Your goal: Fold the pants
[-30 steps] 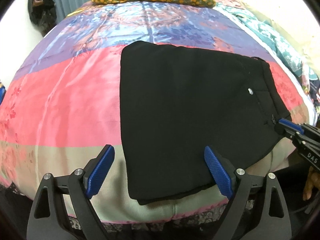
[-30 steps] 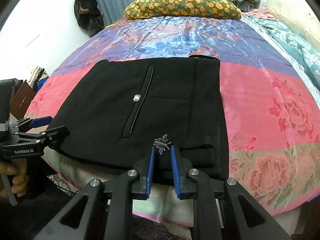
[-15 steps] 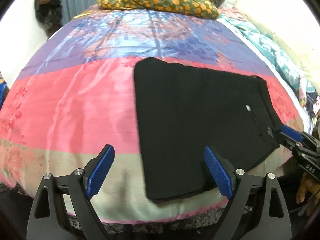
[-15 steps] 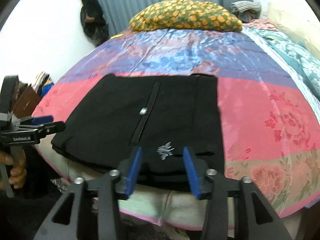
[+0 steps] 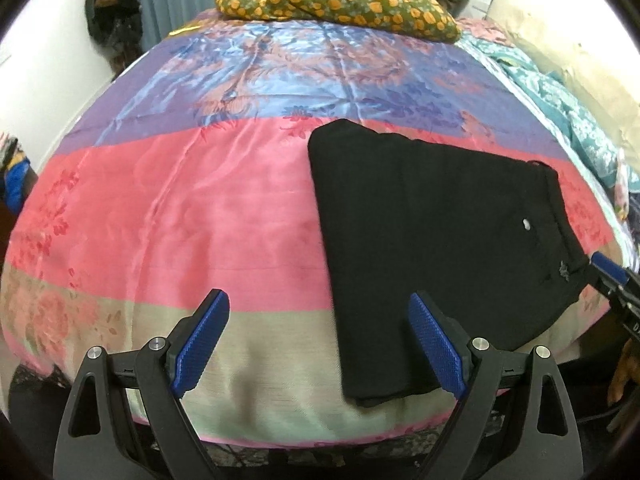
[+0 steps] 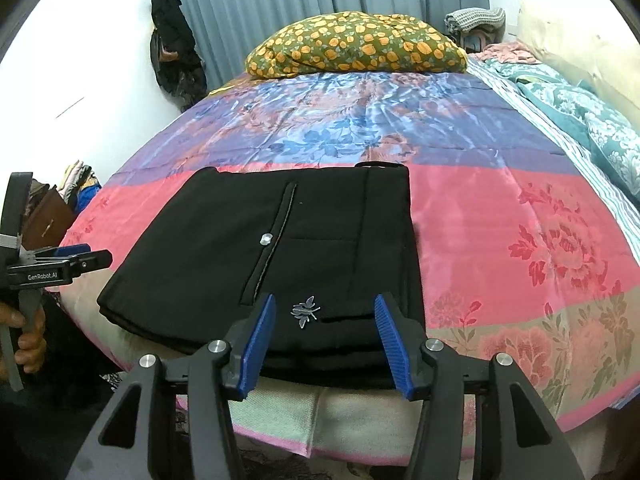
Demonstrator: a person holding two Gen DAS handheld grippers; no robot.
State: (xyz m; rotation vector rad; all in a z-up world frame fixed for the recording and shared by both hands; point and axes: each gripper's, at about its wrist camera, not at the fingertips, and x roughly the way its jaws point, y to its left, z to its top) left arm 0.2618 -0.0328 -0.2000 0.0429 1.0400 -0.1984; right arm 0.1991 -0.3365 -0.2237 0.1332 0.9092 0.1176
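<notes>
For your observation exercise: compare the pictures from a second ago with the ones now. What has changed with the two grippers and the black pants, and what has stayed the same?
The right gripper, shut on the near edge of the pants a second ago, has let go; its jaws now stand apart around the edge. The left gripper has drawn back towards the left, so the pants look smaller and further right. Unchanged: the left jaws wide open, the pants folded flat on the bed.

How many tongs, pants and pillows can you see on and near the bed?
Tongs: 2, left tongs and right tongs
Black pants: 1
Orange-spotted pillow: 1
Total: 4
</notes>
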